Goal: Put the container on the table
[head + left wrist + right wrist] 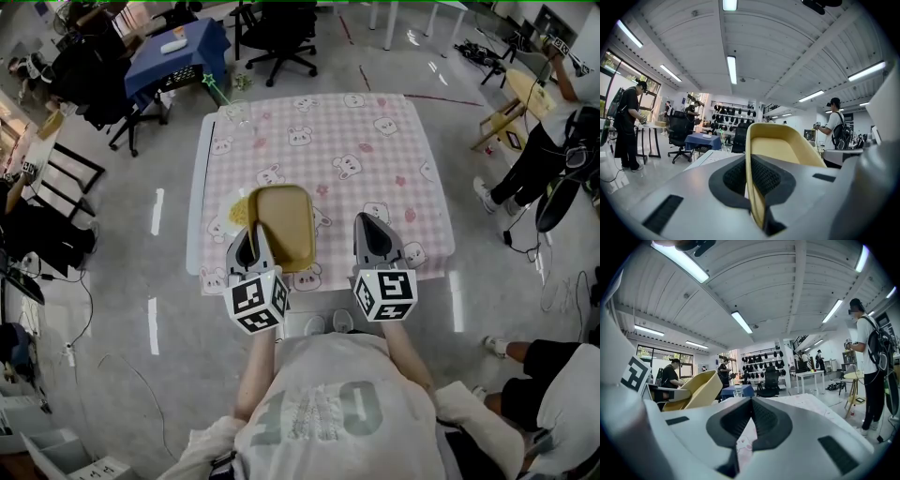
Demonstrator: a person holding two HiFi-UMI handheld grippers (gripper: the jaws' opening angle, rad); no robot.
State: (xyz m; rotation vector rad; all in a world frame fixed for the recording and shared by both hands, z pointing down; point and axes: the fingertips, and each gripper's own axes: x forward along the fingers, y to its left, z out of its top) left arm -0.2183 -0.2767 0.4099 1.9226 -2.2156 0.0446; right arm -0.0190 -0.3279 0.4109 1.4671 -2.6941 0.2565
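Observation:
The container [286,225] is a shallow tan-yellow tub, held over the near edge of the table [375,131], which has a pink checked cloth. My left gripper [253,230] is shut on the tub's left rim. In the left gripper view the rim [754,187] runs between the dark pads, and the tub [780,145] stretches away ahead of them. My right gripper [375,223] hangs beside the tub's right side, apart from it and shut on nothing. In the right gripper view its jaws [751,401] meet, with the tub [691,390] off to the left.
A yellow patch [236,212] lies on the cloth under the tub's left edge. A clear glass [241,111] stands at the table's far left corner. Office chairs [281,37] and a blue table [173,52] stand beyond. People stand at the right [553,141].

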